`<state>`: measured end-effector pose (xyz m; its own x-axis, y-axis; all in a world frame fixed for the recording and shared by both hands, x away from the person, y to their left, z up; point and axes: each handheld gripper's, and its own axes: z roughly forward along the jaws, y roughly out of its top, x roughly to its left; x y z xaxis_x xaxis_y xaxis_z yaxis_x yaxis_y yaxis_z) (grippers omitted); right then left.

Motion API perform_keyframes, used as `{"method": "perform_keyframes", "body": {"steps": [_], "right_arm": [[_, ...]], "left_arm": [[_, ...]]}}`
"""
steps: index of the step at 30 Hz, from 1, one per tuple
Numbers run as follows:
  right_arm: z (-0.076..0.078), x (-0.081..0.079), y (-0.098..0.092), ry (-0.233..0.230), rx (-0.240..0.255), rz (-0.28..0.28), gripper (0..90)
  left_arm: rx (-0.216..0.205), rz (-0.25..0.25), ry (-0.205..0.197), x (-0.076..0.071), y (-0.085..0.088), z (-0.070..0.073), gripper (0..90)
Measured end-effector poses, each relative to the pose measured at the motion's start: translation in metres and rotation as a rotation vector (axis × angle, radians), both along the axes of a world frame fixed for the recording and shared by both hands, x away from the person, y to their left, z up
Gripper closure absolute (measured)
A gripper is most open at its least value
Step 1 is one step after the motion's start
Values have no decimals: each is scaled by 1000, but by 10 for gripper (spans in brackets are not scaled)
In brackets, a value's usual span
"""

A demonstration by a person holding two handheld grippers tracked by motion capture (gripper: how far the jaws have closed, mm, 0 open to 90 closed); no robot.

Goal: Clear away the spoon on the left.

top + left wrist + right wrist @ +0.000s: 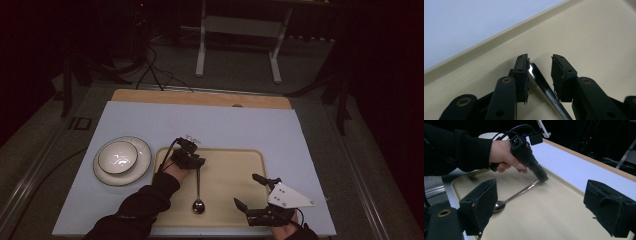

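Now the spoon [198,192] is seen lying on the tray [240,210], its handle between the released left hand-held gripper [539,68]; the right hand-held gripper [248,190] is held spread wide above the tray.

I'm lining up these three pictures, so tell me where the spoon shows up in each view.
High view: the spoon lies lower middle on the beige tray, bowl toward the person.
Left gripper view: its handle runs bottom centre between the left gripper jaws.
Right gripper view: left of centre, bowl lower left.
Shared landmark: the tray's raised rim.
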<state>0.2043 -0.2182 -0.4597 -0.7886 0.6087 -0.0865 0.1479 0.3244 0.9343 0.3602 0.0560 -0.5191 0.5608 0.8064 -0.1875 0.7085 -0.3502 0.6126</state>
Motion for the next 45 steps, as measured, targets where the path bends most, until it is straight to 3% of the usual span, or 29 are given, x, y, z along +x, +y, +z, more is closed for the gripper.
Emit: {"method": "perform_keyframes", "body": {"steps": [12, 26, 32, 35, 38, 45], "right_arm": [[1, 0, 0, -6, -1, 0, 121], [0, 0, -2, -1, 1, -6, 121], [-1, 2, -3, 10, 7, -10, 121], [-1, 1, -3, 10, 7, -11, 121], [-1, 1, -3, 10, 6, -13, 121], [-2, 2, -3, 14, 4, -14, 121]], "left_arm": [[-1, 45, 21, 0, 0, 0, 618], [-15, 14, 22, -9, 0, 13, 590], [-24, -25, 39, -12, 3, 19, 422], [-74, -52, 49, -14, 9, 23, 336], [-89, -54, 33, -17, 14, 26, 277], [-67, -108, -15, -27, 18, 33, 86]]}}
